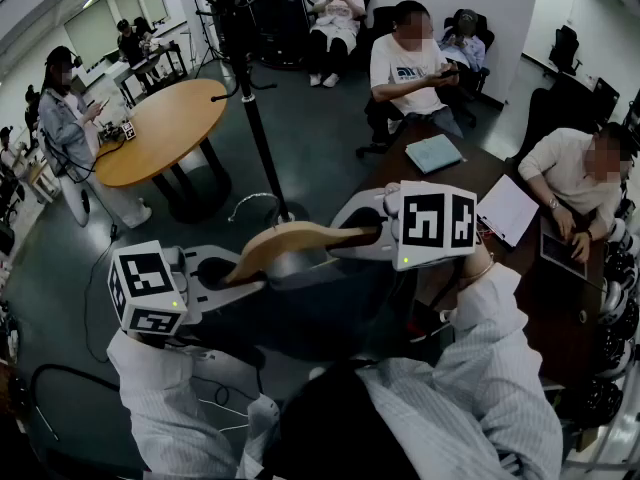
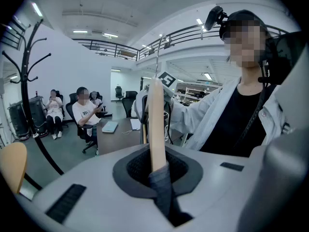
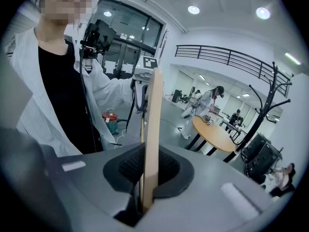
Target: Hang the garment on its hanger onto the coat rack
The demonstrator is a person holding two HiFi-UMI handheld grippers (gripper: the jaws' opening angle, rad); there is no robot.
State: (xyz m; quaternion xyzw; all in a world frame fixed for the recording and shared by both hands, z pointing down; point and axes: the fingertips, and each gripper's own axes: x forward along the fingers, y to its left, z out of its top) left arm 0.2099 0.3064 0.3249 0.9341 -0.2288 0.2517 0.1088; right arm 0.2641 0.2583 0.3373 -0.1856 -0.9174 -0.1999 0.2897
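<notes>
The person holds a wooden hanger (image 1: 295,240) in the air between both hand-held grippers, roughly level and in front of the chest. The left hand-held gripper (image 1: 215,273) grips the hanger's left end. In the left gripper view its jaws are narrow and pressed on the wooden hanger (image 2: 157,124), with a fold of the dark garment (image 2: 161,190) pinched in alongside it. The right hand-held gripper (image 1: 365,230) clamps the hanger's right end. In the right gripper view the pale wood (image 3: 152,134) stands edge-on in the slot, with the jaws tight against it.

The dark garment (image 1: 320,308) hangs below the hanger, between the two grippers. The hanger's metal hook (image 1: 255,203) curves up from its middle and catches on nothing.

The black coat rack (image 1: 250,98) stands on the floor (image 1: 310,158) ahead of the person, beyond the hanger and apart from it. Its curved arms show at the left edge of the left gripper view (image 2: 29,81) and towards the right edge of the right gripper view (image 3: 263,105).
</notes>
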